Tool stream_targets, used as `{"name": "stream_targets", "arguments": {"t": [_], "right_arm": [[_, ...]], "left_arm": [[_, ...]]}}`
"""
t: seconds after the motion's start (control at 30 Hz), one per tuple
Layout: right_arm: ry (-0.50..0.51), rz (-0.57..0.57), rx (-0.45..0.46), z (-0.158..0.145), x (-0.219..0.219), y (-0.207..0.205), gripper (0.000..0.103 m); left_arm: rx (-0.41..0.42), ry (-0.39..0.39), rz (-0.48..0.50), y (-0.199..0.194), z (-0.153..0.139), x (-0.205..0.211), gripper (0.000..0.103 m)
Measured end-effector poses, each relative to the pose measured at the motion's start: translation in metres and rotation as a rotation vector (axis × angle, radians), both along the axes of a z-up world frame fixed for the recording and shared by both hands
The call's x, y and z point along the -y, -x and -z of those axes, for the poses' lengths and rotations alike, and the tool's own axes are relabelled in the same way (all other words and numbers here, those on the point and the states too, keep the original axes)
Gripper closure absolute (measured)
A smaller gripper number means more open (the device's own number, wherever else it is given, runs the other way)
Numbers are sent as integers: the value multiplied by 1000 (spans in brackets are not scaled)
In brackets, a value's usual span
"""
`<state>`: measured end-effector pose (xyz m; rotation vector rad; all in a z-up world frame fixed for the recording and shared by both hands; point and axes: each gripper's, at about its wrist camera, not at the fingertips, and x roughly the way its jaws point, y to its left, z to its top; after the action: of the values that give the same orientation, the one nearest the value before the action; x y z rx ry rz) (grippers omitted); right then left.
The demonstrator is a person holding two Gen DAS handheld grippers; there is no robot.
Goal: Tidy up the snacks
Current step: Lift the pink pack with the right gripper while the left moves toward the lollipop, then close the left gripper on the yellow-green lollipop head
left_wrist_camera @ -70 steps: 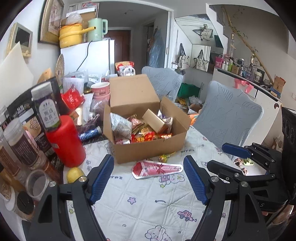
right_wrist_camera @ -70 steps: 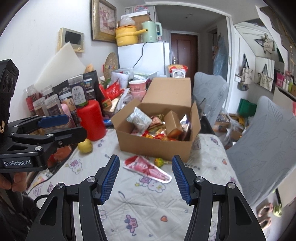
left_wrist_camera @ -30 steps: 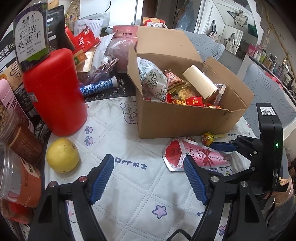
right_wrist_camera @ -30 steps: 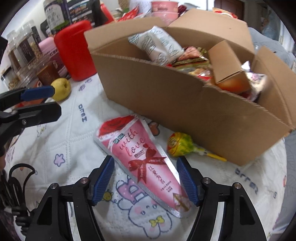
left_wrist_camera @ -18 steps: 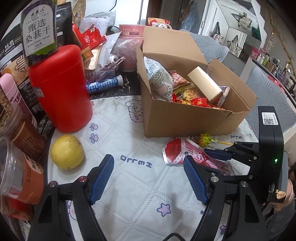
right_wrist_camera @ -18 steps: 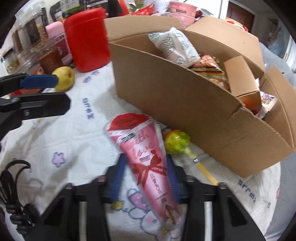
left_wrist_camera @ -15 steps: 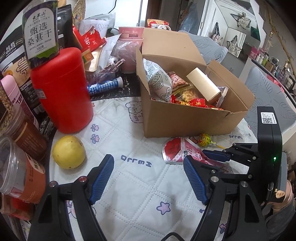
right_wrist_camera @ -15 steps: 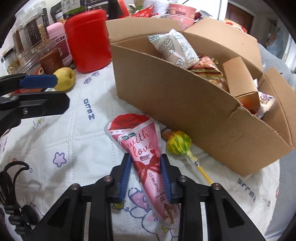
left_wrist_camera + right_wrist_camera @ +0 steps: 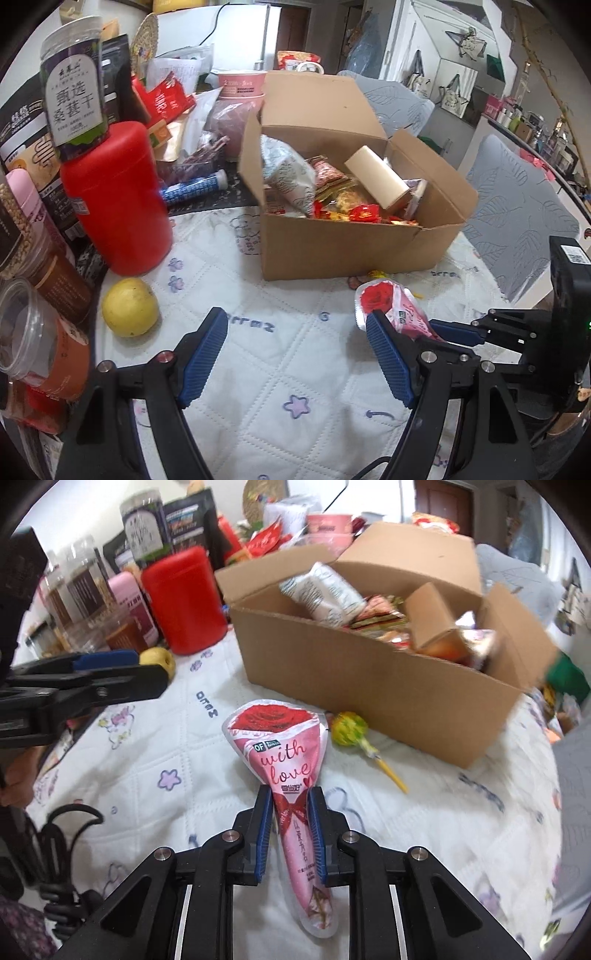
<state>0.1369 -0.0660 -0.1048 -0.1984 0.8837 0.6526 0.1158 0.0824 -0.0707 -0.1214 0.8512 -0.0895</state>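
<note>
Inside cardboard box (image 9: pixel 343 254): perhaps snack packets (image 9: pixel 286 177)

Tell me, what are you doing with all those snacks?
A person is tidying snacks with a gripper in each hand. The right gripper is shut on the pink cone pack, its fingers pinching the narrow end. The box of snacks stands open just behind it, and a lollipop lies on the table beside the box. The left gripper is open and holds nothing.
</note>
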Motion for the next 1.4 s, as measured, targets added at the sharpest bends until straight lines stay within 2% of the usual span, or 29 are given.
{"name": "stream_targets", "arguments": {"t": [0.2, 0.43, 0.53, 0.67, 0.8, 1.0, 1.2, 1.4], "right_arm": [[-4, 85, 36, -14, 38, 12, 83], [-4, 195, 36, -11, 77, 11, 83], [-8, 224, 35, -8, 91, 9, 83], [-3, 260, 33, -4, 98, 3, 83], [-2, 279, 24, 2, 106, -3, 83], [-2, 304, 14, 8, 116, -9, 83], [-7, 300, 10, 12, 117, -12, 83], [-7, 300, 5, 14, 116, -14, 83]], "left_arm": [[-18, 19, 70, -7, 8, 27, 25], [-15, 27, 121, -22, 16, 57, 26], [-21, 31, 134, -32, 22, 69, 32], [-66, 48, 162, -49, 38, 83, 51], [-113, 97, 159, -66, 55, 86, 63], [-133, 158, 130, -77, 63, 83, 63], [-102, 143, 70, -80, 61, 80, 63], [-160, 140, 35, -93, 76, 84, 63]]}}
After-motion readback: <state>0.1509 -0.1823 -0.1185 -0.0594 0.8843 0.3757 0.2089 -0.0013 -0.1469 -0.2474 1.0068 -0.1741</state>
